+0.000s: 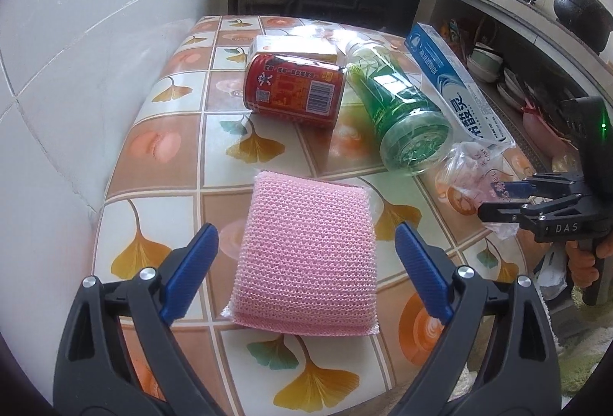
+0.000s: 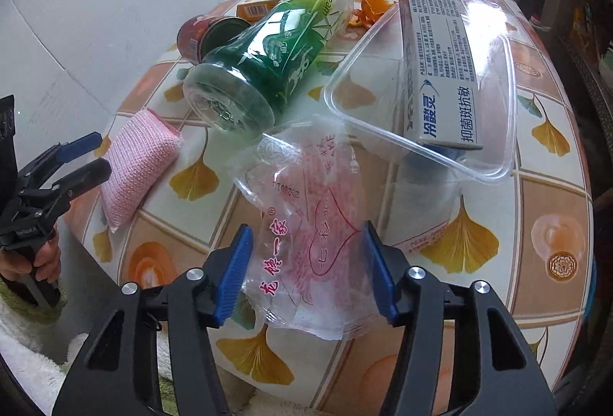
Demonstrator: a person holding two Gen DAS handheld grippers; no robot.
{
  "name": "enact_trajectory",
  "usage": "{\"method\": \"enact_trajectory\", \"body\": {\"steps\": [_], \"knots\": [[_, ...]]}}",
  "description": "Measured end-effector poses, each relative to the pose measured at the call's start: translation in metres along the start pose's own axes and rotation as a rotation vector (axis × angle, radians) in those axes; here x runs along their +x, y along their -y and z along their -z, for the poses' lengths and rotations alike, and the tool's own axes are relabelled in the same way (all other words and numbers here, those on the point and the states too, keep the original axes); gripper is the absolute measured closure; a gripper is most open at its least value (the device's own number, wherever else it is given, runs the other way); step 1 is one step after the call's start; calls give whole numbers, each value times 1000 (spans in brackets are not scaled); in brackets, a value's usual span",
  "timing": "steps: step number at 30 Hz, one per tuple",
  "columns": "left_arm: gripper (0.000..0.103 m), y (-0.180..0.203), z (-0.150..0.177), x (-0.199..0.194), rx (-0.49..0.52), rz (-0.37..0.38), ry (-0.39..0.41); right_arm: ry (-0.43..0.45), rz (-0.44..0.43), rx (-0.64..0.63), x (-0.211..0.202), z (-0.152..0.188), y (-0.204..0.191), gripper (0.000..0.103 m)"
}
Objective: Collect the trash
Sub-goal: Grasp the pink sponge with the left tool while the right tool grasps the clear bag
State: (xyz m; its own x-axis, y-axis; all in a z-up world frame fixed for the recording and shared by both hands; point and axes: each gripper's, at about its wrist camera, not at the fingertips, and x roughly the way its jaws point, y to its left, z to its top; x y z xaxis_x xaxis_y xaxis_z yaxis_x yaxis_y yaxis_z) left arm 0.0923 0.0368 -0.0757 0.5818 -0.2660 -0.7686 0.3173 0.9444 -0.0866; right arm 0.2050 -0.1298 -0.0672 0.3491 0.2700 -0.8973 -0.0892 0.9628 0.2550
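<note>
Several pieces of litter lie on a desk point(image 1: 161, 155) covered with a tile-and-leaf patterned cloth, set against a white tiled wall point(image 1: 76, 32). Kitchen shelving point(image 1: 498, 13) with pots and bowls runs behind.

- Red can point(image 1: 293, 90) on its side, touching a green plastic bottle point(image 1: 398, 109), also on its side.
- Small orange box point(image 1: 295, 48) behind the can.
- Toothpaste box point(image 2: 436, 44) lying in a clear plastic tray point(image 2: 505, 163).
- Orange peel point(image 2: 369, 9) beyond the tray.
- Pink sponge point(image 1: 306, 255) near the front edge.
- Crumpled clear bag point(image 2: 310, 224) with red print, just in front of the tray and bottle.

Left gripper point(image 1: 306, 262): tilted down, fingers wide apart either side of the sponge, not touching it. Right gripper point(image 2: 308, 270): pointed steeply down, fingers part-way apart with the bag between them; whether the pads press it I cannot tell. A hand point(image 2: 42, 258) grips the left handle.
</note>
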Motion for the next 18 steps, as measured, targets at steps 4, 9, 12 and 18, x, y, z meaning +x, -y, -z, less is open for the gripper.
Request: {"method": "enact_trajectory", "body": {"steps": [4, 9, 12, 18], "knots": [[13, 4, -2, 11, 24, -10, -45, 7, -4, 16, -10, 10, 3, 62], [13, 10, -2, 24, 35, 2, -103, 16, -14, 55, -21, 22, 8, 69], [13, 12, -2, 32, 38, -24, -133, 27, -21, 82, -24, 30, 13, 72], [13, 14, 0, 46, 54, -100, -193, 48, -44, 129, -30, 38, 21, 73]]}}
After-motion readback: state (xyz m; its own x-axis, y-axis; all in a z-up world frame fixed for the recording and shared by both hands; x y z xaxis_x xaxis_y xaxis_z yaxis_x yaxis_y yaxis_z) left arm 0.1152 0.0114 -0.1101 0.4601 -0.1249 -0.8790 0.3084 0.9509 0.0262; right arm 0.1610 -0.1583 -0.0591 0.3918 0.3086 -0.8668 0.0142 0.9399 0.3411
